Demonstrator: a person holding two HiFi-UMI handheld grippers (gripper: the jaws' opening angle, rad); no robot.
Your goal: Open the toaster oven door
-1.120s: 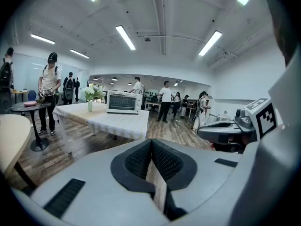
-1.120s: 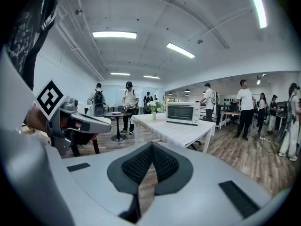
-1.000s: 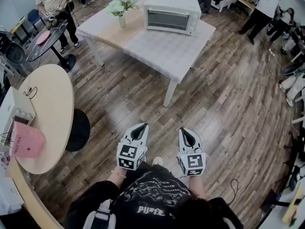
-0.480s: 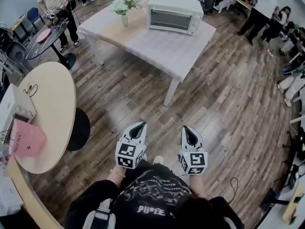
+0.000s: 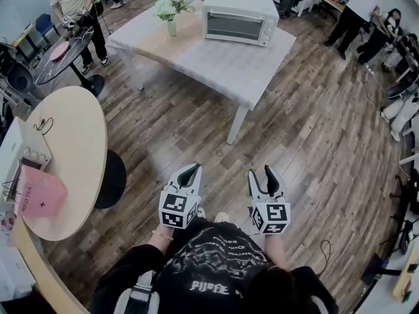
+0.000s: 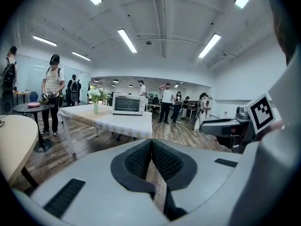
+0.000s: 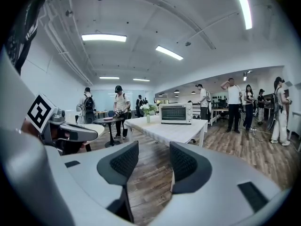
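Note:
A white toaster oven (image 5: 237,17) stands at the far end of a white-clothed table (image 5: 222,64), its glass door closed; it also shows small in the left gripper view (image 6: 128,104) and the right gripper view (image 7: 176,113). Both grippers hover over the wood floor close to my body, well short of the table. My left gripper (image 5: 190,172) is shut with nothing in it, its pads meeting (image 6: 151,150). My right gripper (image 5: 262,173) has just been opening and stands open, nothing between its pads (image 7: 148,161).
A vase of flowers (image 5: 169,9) stands on the table left of the oven. A round wooden table (image 5: 65,156) with a pink box (image 5: 39,197) is at my left, a dark round table (image 5: 62,51) further back. Several people stand around the room's edges.
The right gripper's jaws have spread apart from shut to open. Both grippers have shifted slightly; the left one has moved a little forward. The oven door is unchanged.

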